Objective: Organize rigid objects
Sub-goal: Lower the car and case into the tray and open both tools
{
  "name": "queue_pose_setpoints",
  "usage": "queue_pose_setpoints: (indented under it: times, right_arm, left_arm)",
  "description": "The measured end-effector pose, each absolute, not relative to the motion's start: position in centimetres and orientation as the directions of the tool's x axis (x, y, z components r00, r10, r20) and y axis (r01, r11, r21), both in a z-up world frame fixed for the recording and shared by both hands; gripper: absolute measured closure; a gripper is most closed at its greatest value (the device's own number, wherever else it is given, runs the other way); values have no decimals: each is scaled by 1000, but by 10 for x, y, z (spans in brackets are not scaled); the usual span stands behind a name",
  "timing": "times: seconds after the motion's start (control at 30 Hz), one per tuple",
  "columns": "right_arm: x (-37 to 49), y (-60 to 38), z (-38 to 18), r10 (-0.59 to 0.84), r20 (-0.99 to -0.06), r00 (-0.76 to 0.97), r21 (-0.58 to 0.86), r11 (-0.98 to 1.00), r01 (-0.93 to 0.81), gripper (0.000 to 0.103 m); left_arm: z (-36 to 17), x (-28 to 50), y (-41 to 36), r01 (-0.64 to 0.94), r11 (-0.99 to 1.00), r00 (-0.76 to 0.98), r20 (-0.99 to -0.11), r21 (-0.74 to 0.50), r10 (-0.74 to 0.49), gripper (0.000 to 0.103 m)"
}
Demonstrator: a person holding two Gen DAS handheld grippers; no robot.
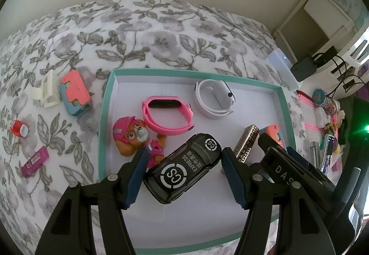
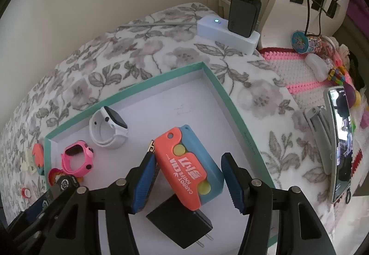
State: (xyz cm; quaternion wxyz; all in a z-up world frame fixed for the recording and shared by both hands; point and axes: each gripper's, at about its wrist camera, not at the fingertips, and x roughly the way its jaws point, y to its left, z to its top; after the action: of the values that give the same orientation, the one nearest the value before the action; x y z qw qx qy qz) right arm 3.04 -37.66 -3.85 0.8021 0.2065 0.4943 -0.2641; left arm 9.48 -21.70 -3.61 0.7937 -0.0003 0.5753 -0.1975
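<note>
A teal-rimmed tray (image 1: 106, 102) with a white floor lies on a flowered bedspread. My left gripper (image 1: 185, 150) is shut on a black toy car (image 1: 184, 167) that sits slantwise between the blue pads, over the tray's near part. My right gripper (image 2: 189, 155) is shut on an orange-and-blue toy knife (image 2: 191, 167), above a black charger plug (image 2: 180, 222) on the tray (image 2: 230, 105) floor. In the left wrist view the right gripper (image 1: 265, 139) shows at the right. The tray also holds a pink watch (image 1: 168, 114), a white watch (image 1: 214, 98), a pup figure (image 1: 131, 137) and a gold patterned bar (image 1: 245, 144).
Left of the tray on the bedspread lie a second orange-and-blue toy (image 1: 75, 93), a white clip (image 1: 47, 88), a small red piece (image 1: 19, 128) and a magenta stick (image 1: 34, 161). A white power strip (image 2: 227, 32) with cables and a phone (image 2: 341, 144) stand to the right.
</note>
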Motion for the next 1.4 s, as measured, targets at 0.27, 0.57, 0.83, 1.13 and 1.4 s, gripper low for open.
queue_pose_setpoints:
  times: [0.27,0.57,0.83,1.13,1.4]
  right_arm:
    - [31,-376,-38,-207,-903,377,84,774,627,41]
    - [31,-376,-39,-205,-904,374,84,774,627,41]
    - [32,-375,-40,-209,-906,368,73,780,622,41]
    - [39,-367,-39,-219,-904,367,46,804,593,38]
    - [46,-353,-36,-227,-894,386,26,834,551,20]
  left_arm:
    - [-33,96,-215,303,921,263,-907,-247,-329,35]
    - [-25,98,-206,265,939,306,-905,-217,-296,30]
    - [-23,103,-193,199,964,344,-908,-177,-237,29]
    - [-24,108,-172,87,988,386,-910,-124,-148,22]
    - [-31,115,-152,5,994,379,-920,-106,-100,10]
